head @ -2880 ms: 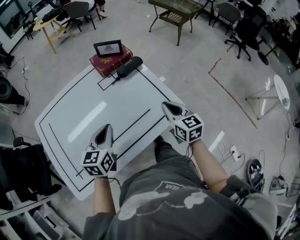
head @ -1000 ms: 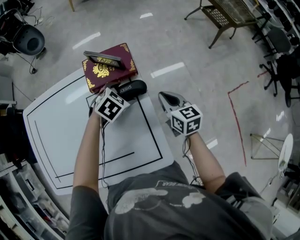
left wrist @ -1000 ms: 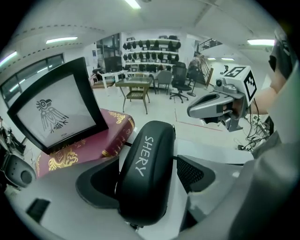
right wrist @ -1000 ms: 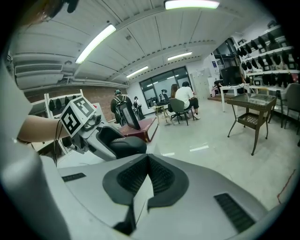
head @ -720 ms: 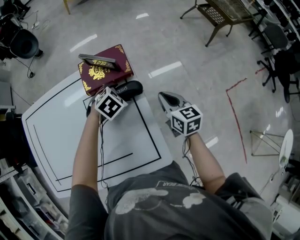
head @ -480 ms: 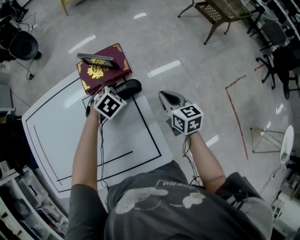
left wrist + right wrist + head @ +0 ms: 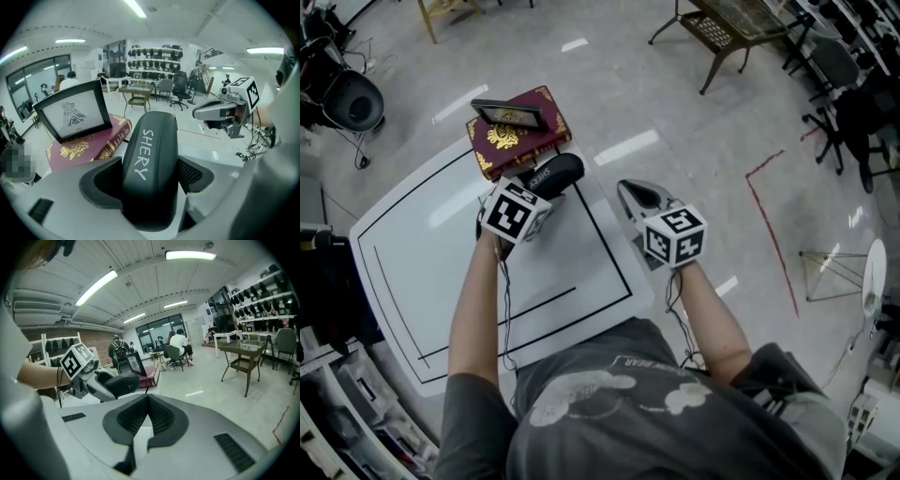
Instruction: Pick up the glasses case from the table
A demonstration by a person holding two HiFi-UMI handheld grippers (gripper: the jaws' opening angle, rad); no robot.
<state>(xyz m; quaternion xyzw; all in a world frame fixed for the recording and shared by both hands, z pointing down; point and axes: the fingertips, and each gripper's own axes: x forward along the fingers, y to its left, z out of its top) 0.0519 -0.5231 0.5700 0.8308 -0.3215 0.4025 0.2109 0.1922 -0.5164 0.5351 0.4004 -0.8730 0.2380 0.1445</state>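
The black glasses case (image 7: 555,175), lettered SHERY, sits between the pads of my left gripper (image 7: 536,191), which is shut on its near half. The left gripper view shows the case (image 7: 150,159) filling the gap between the jaws of the left gripper (image 7: 150,190), its far end pointing away. It looks raised a little off the white table (image 7: 422,244). My right gripper (image 7: 630,190) hovers past the table's right edge, shut and empty. The right gripper view shows its pads meeting (image 7: 147,404) and the held case (image 7: 117,384) to the left.
A burgundy book with gold ornament (image 7: 517,139) lies at the table's far corner just beyond the case, with a black picture frame (image 7: 508,113) on it. Black lines are marked on the table. Chairs and a wicker table (image 7: 722,28) stand on the floor beyond.
My left gripper went from the table's near edge out to the case and closed on it. In the last half second it rose slightly with the case. The right gripper rose a little.
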